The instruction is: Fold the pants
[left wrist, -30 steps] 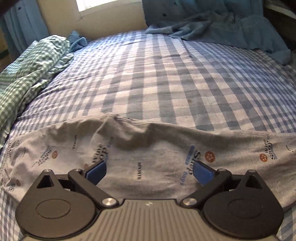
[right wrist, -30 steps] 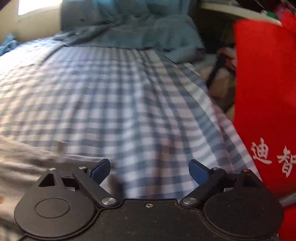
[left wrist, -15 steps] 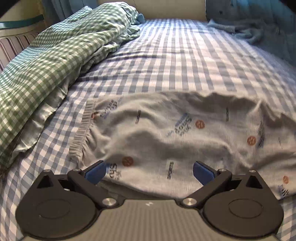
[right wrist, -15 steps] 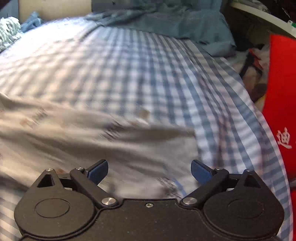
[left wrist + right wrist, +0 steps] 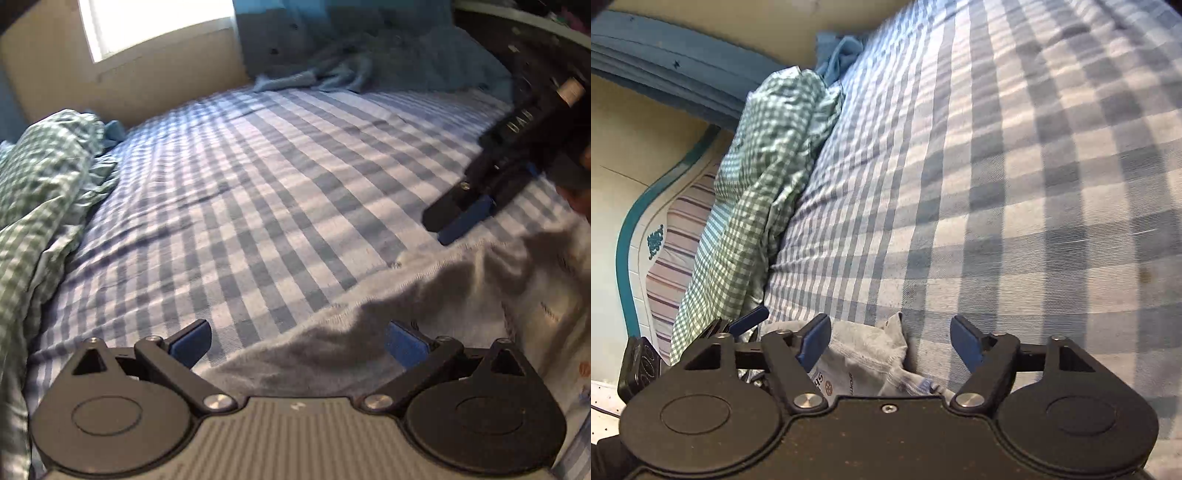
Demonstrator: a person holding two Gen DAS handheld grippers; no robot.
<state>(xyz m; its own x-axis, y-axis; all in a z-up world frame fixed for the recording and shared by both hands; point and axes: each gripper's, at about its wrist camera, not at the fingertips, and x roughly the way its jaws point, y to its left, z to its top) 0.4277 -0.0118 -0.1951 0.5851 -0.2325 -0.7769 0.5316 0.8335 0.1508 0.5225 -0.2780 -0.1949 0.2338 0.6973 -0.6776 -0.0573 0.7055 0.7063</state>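
Both grippers hover over grey printed pants (image 5: 864, 354) on the checked bedsheet (image 5: 258, 206): left gripper (image 5: 295, 338) wide open, right gripper (image 5: 890, 341) closing around a bunched edge, pads not touching yet.

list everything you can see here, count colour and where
pants: one, grey with small prints, bunched on the near part of the bed
bed sheet: one, blue and white check, covers the bed
checked cloth: one, green and white, heaped along the bed's edge
blue bedding: one pile, at the far end
window: one, bright, far wall
left claw: one, black, blue pads, open over the pants' edge
right claw: one, black, blue pads, closing, pants fabric between
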